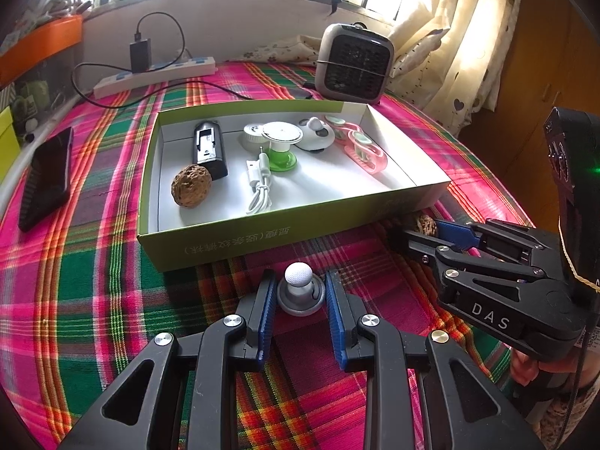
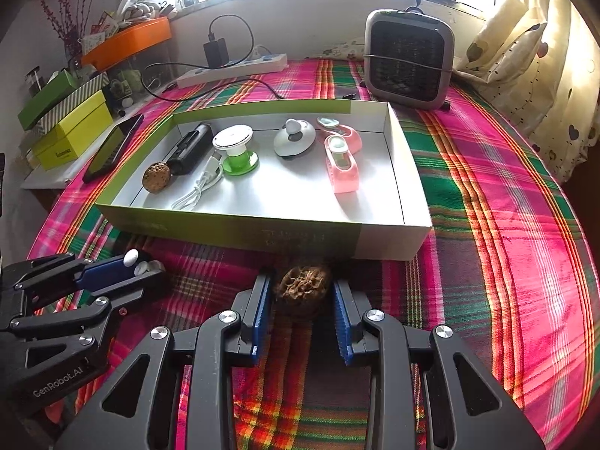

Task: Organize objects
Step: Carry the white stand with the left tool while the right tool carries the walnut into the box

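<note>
Left gripper (image 1: 300,292): the blue pads (image 1: 267,311) are clamped on the grey base of a small knob (image 1: 300,292) with a white ball top, which sits on the plaid cloth (image 1: 93,281) just in front of the box (image 1: 232,243). Right gripper (image 2: 303,292): its blue pads (image 2: 262,309) are closed against both sides of a brown walnut (image 2: 303,290) resting on the cloth, close to the near wall of the box.

The box, a shallow open tray with green outer walls and a white floor, lies beyond both grippers. Inside it: a second walnut (image 1: 191,186), a black clip-like device (image 1: 210,150), a coiled white cable (image 1: 258,187), a white-and-green spool (image 1: 280,146), a white round gadget (image 1: 315,135) and a pink item (image 1: 360,146).

Outside the box: a black phone (image 1: 47,178) on the left, a white power strip (image 1: 153,75) with a black charger (image 1: 140,54) at the back, and a grey fan heater (image 1: 354,63) at the back right beside a curtain (image 1: 457,37).
</note>
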The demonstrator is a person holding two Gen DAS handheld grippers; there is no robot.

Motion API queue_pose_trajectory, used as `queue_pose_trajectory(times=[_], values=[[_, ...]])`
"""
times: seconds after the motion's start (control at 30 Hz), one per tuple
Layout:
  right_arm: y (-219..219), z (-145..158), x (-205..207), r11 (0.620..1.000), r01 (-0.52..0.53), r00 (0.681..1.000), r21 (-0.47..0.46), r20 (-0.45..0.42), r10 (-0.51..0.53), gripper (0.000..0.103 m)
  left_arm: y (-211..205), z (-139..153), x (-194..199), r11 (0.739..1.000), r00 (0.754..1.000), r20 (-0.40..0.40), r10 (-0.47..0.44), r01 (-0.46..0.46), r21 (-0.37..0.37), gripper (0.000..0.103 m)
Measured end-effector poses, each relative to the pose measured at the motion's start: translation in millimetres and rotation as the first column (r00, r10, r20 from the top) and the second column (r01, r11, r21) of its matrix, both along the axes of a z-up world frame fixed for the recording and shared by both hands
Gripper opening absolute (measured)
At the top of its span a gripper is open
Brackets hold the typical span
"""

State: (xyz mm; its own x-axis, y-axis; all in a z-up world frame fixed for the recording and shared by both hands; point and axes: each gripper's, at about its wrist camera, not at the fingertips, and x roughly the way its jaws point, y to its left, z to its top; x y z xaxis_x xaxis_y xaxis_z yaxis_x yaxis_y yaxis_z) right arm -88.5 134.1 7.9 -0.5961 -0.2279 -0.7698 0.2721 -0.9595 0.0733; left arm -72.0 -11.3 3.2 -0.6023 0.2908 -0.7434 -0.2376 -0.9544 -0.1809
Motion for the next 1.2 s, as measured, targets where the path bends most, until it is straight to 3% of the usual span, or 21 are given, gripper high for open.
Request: queue_pose_trajectory(times=[0.47,1.2], values=[[-1.4,3.3,7.5,0.999,-0.036,0.999,-0.019,-0.025,0.035,0.031,1.0,3.1,3.5,1.0,1.0,-0.005,0.012,-0.012,-0.011,0.024],[2.5,29.6,15.4,0.996,-0.068,0.994,-0.062,-0.086,0.062,0.031,3.7,35.5,6.1,1.0,0.998,-0.062,0.008,-0.008,-0.001,0.024]])
